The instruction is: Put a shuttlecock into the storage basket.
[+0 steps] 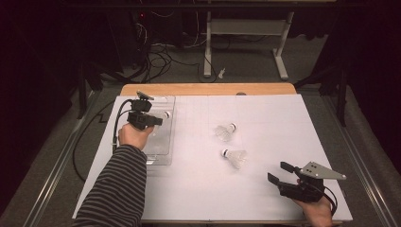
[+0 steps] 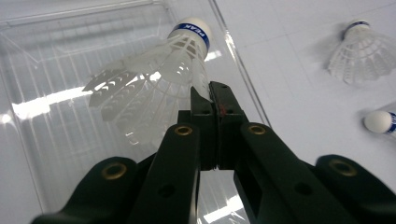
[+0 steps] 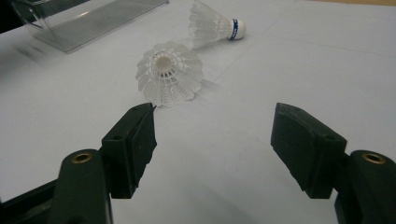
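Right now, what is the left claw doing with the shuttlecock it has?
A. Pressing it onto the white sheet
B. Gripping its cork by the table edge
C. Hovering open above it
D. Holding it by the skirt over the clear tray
D: the left claw is shut on the shuttlecock skirt above the clear tray.

Left gripper (image 1: 156, 119) — matte black body, a black cable looping from its rear toward the table's left edge, and a small grey plate on top. Its arms carry brass-ringed pivot holes; one pad (image 2: 223, 107) shows reddish scuff marks. The left forearm wears a sleeve (image 1: 116, 189) of fine dark-and-light horizontal stripes. Right gripper (image 1: 278, 172) — the same black build, topped by a grey three-cornered plate with small dark holes, a black cable curling at its right side. Its pads (image 3: 136, 140) are blocky, wedge-shaped and black, with brass-ringed holes behind them.
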Demonstrator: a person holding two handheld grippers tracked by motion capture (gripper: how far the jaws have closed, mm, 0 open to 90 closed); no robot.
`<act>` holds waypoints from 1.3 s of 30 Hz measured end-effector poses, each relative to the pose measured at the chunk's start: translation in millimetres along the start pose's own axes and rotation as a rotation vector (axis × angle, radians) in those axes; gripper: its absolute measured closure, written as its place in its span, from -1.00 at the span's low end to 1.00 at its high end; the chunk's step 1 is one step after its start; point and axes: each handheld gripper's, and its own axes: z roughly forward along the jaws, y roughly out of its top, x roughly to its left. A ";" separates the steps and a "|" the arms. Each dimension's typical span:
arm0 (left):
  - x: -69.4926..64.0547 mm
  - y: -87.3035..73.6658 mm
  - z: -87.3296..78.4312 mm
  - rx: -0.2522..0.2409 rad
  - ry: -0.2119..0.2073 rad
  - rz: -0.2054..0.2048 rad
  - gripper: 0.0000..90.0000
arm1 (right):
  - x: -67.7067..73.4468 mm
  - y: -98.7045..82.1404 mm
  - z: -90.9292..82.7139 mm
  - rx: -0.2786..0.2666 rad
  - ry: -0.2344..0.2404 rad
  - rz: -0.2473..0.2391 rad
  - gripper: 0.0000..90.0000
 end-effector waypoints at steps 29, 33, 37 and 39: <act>4.6 19.9 36.2 0.061 0.090 -0.013 0.97 | 0.6 0.4 1.3 0.002 0.006 -0.002 -0.30; 4.2 20.3 39.7 0.065 0.083 -0.015 0.97 | 0.4 0.4 1.3 0.002 0.007 -0.002 -0.30; 3.2 20.2 42.0 0.072 0.081 -0.015 0.97 | 0.6 0.3 1.2 0.003 0.006 -0.003 -0.30; 2.9 20.3 42.0 0.073 0.082 -0.016 0.97 | 0.6 0.3 1.3 0.004 0.006 -0.004 -0.30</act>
